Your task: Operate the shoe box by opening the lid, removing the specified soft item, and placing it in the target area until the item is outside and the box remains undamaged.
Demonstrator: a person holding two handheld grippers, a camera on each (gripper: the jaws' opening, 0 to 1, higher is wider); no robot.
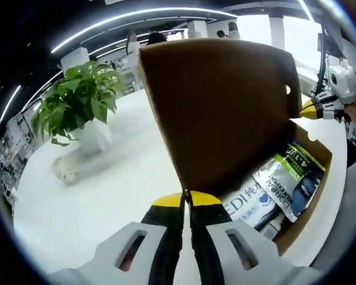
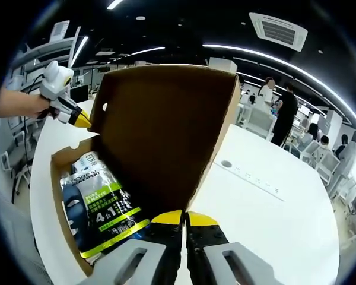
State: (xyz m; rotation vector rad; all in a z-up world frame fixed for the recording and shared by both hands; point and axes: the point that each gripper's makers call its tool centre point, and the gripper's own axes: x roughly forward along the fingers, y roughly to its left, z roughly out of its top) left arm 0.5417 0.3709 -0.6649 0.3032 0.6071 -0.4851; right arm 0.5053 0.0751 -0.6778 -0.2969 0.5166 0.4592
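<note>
Lid-opening's basically done: both tools, left [image 1: 186,199] and right [image 2: 184,218], pinch the brown cardboard shoe box lid [image 1: 225,113] upright, so next one lets go for the soft packets [image 2: 104,208] at 9 o'clock.

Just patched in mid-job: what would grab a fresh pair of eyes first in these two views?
The raised brown lid of the shoe box stands up across the middle, each gripper's jaws shut on one of its side edges. Under it, soft pouches lie packed in the box, one printed "4 in 1". On the white table to the left in the left gripper view stands a potted plant.
</note>
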